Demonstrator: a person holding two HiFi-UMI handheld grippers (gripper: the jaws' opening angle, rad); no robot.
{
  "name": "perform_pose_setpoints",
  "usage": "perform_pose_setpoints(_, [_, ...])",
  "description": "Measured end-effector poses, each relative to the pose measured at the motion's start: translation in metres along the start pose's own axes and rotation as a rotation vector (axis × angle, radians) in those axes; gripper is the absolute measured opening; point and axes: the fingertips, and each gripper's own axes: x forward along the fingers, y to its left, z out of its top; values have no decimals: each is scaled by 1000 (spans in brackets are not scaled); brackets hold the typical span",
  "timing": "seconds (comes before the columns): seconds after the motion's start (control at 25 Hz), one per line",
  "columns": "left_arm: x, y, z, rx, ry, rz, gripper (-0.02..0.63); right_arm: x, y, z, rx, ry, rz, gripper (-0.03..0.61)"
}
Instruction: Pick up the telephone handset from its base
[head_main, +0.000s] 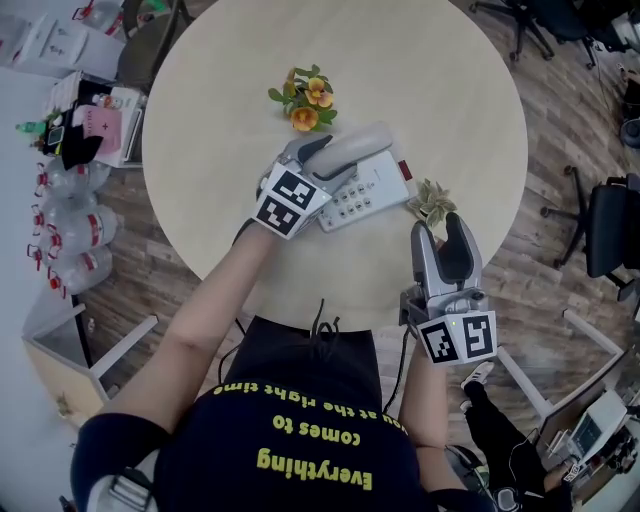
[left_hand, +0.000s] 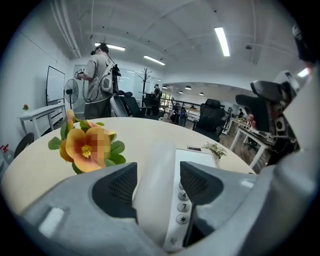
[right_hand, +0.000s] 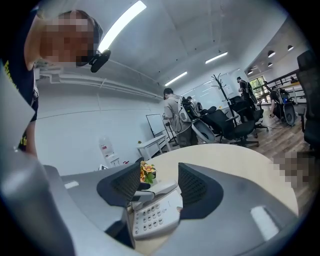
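The handset (head_main: 360, 145) is straddled on its base (head_main: 378, 188) by the parted jaws of the left gripper (head_main: 312, 150). The right gripper (head_main: 443, 232) is held with jaws apart, empty.

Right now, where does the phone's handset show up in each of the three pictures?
Head view: handset just above centre, lying on its base.
Left gripper view: handset low centre, between that gripper's fingers.
Right gripper view: handset low, just left of centre, seen beyond the gap of the open fingers.
Shared landmark: the orange flowers beside the phone.
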Motion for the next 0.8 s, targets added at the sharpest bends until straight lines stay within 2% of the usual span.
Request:
perform_pose_setpoints(0.12, [11,0,-9,20,64,-23,276,0,-4,-1,4,5,-4,235])
perform_pose_setpoints(0.24, [14,3,-11,39,98,-29,249,1,-5,-1,6,9,-5,233])
perform_pose_setpoints(0.6, [16,2,-12,81,136,-39,230,2,-2,-3,6,14,2,232])
perform_pose_setpoints(0.8, [12,0,-10,91,111,-16,225,0,-2,0,1,8,0,230])
